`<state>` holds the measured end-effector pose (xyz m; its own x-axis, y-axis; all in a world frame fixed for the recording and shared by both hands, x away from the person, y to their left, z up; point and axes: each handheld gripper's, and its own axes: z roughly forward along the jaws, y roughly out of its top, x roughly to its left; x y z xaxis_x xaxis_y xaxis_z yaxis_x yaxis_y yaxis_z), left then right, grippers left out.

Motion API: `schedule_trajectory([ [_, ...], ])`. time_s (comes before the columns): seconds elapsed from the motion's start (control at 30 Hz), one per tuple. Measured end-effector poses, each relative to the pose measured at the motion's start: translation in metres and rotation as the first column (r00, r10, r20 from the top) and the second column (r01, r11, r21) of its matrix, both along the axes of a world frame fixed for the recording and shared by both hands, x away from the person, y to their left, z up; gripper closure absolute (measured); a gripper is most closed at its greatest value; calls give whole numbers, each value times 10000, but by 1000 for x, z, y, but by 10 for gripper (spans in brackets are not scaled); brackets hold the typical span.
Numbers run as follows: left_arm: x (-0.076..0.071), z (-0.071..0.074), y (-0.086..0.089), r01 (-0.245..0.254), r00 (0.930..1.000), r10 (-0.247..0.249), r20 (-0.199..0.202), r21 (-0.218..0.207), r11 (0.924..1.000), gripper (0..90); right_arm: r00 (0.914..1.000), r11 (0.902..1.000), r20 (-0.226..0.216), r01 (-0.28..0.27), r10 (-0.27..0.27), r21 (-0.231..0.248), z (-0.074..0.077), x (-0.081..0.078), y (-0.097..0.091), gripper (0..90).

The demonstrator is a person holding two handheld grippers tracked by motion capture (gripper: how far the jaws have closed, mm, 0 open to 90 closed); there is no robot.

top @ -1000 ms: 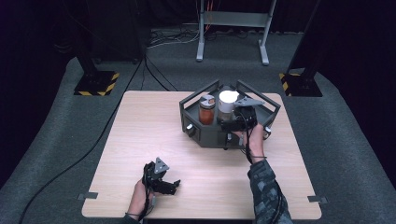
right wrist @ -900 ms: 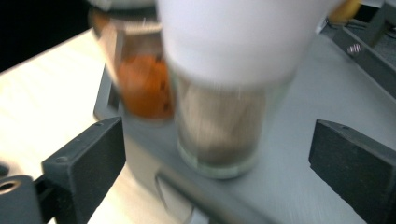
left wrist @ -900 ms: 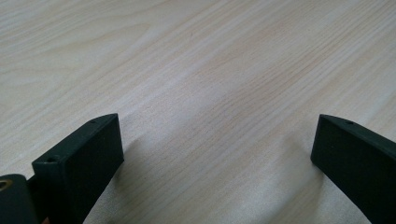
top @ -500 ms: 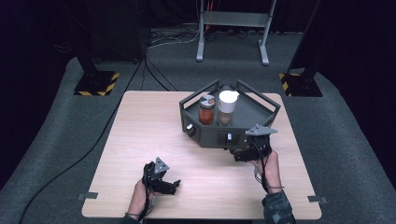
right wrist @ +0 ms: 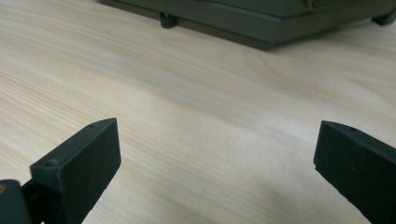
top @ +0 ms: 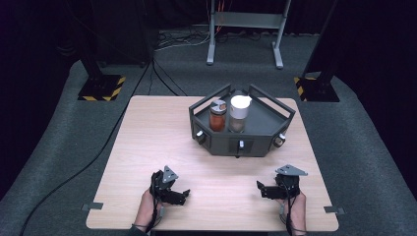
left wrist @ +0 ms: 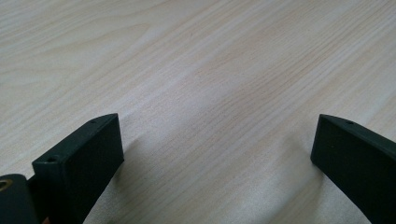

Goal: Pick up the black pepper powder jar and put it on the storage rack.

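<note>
The pale wooden tabletop [top: 162,142] carries, toward its far right, a dark grey tray [top: 265,129] with raised rails and small knobs along its front wall. Inside the tray, in its left half, stand two jars side by side and upright: a white-lidded jar [top: 240,113] and, just left of it, a jar of orange-red contents [top: 217,116] with a dark and orange top. Both stand well apart from the hands, which rest near the front edge of the tabletop. The right gripper [top: 268,190] sits at the front right, in front of the tray and apart from it, pointing toward the left; its jaws have just been opening and now stand wide apart with only bare wood between them, the tray's lower front wall [right wrist: 261,23] showing beyond in the right gripper view. The left gripper [top: 181,195] lies at the front left, pointing right, its jaws likewise spread wide over bare wood [left wrist: 210,93] and gripping nothing.
</note>
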<state>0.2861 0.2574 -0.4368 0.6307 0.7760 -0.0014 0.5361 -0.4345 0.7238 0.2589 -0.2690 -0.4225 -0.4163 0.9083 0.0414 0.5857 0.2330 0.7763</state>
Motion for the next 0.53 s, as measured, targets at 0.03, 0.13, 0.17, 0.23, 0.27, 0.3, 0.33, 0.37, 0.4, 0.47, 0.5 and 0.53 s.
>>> schedule_trajectory([
  [0.03,0,0,0,0,10000,0,1,1,10000,21,10000,10000,30,67,-67,3,-3,-2,0,0],
  [0.13,0,0,0,-2,10000,2,0,-1,10000,21,9999,10000,49,89,-89,26,-9,-5,0,0],
  [0.17,0,0,0,1,10000,-1,0,2,10000,21,10000,10000,62,62,-62,-5,-10,-6,0,0],
  [0.23,0,0,0,-1,10000,1,0,0,10000,21,9999,10000,138,66,-66,-2,-13,-7,0,0],
  [0.27,0,0,0,-7,10000,7,0,-9,10000,21,9998,10000,193,65,-65,3,-15,-8,-1,0],
  [0.3,0,0,0,-9,10000,9,1,-11,10000,21,9997,9999,230,72,-74,112,-16,-9,-1,0],
  [0.33,0,0,0,0,10000,0,0,1,10000,21,9996,9997,266,88,-94,210,-18,-10,-2,0],
  [0.37,0,0,0,0,10000,0,-1,1,10000,21,9997,9998,243,88,-92,160,-18,-9,-1,0],
  [0.4,0,0,0,0,10000,0,-1,1,10000,21,9995,9999,301,107,-109,64,-18,-10,1,0],
  [0.47,0,0,0,0,10000,0,0,3,10000,21,9995,9999,287,102,-102,-3,-18,-9,3,0],
  [0.5,0,0,0,0,10000,0,0,3,10000,21,9996,10000,260,79,-79,-15,-18,-8,3,0],
  [0.53,0,0,0,1,10000,-1,3,4,10000,21,9997,10000,233,49,-48,-36,-17,-8,3,0],
])
